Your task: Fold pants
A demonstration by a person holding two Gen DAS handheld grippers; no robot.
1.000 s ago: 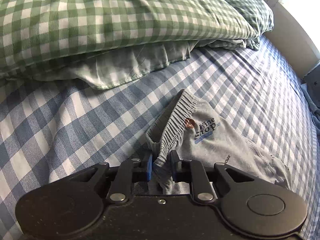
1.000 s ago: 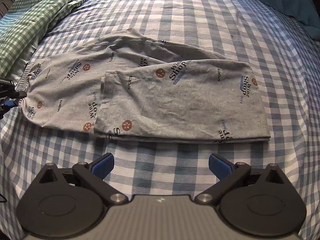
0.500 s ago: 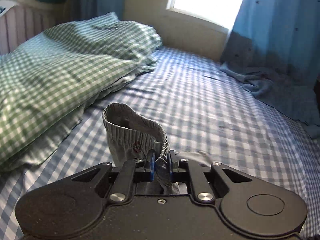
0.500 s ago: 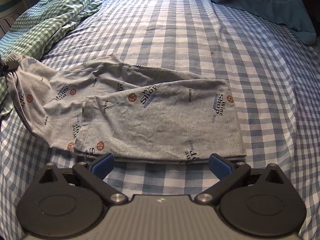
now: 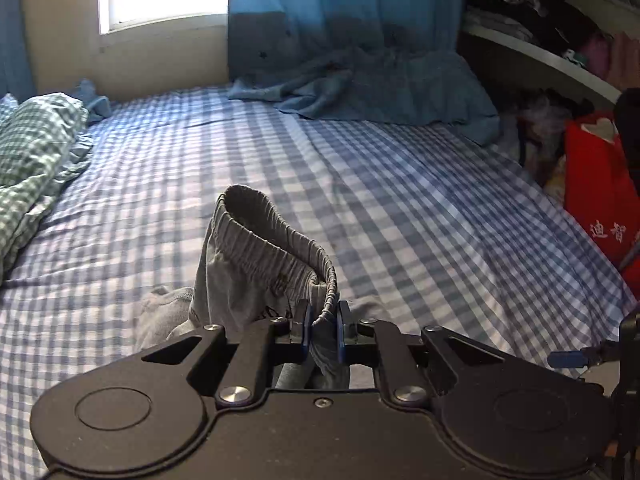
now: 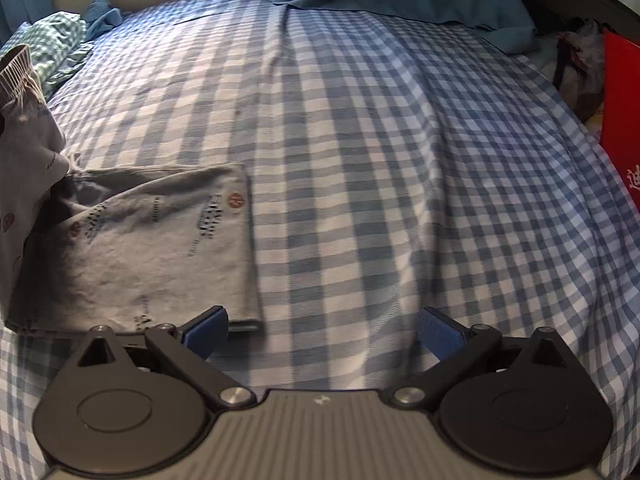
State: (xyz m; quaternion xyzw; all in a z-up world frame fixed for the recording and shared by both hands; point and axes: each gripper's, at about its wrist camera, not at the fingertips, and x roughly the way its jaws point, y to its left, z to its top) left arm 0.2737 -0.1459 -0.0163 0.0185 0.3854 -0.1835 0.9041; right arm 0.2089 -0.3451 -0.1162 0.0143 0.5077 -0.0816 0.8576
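Note:
The grey printed pants point(image 6: 160, 236) lie folded on the blue checked bed, at the left of the right wrist view. My left gripper point(image 5: 320, 330) is shut on the elastic waistband point(image 5: 276, 248) and holds it lifted above the bed; the raised waistband also shows at the far left of the right wrist view point(image 6: 18, 76). My right gripper point(image 6: 322, 326) is open and empty, low over the bed by the pants' near right corner, with its left finger just above the folded edge.
A green checked pillow point(image 5: 28, 148) lies at the left. A crumpled blue cloth point(image 5: 360, 88) lies at the far end of the bed below the curtain. A red bag point(image 5: 600, 200) and shelves stand off the right bed edge.
My left gripper has lifted the waistband and swung it rightward over the folded legs. My right gripper has moved right, so the pants have shifted to its left.

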